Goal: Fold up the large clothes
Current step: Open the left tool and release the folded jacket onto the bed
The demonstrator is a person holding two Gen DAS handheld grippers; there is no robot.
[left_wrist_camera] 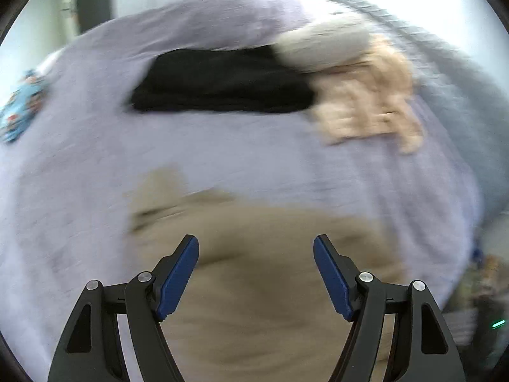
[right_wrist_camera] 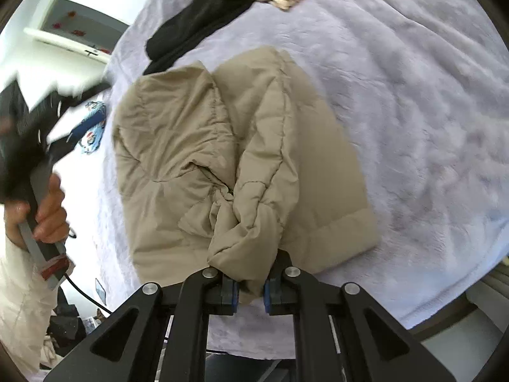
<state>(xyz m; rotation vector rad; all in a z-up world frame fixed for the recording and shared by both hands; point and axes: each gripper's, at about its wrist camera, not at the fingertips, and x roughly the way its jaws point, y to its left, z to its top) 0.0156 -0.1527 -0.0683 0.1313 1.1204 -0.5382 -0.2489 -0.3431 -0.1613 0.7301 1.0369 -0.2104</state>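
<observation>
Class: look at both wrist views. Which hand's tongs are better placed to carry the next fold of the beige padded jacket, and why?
Right. The right tongs are shut on a bunched part of the beige jacket; the left tongs are open above it, gripping nothing.

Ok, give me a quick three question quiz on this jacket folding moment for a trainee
1. True or false: the right gripper is shut on the tan jacket.
2. Which describes the left gripper? A) open above the jacket B) shut on the black garment C) shut on the bedspread
3. Fill in: the striped garment lies beside the ____ one.

Key: 1 true; 2 A; 3 black.
</observation>
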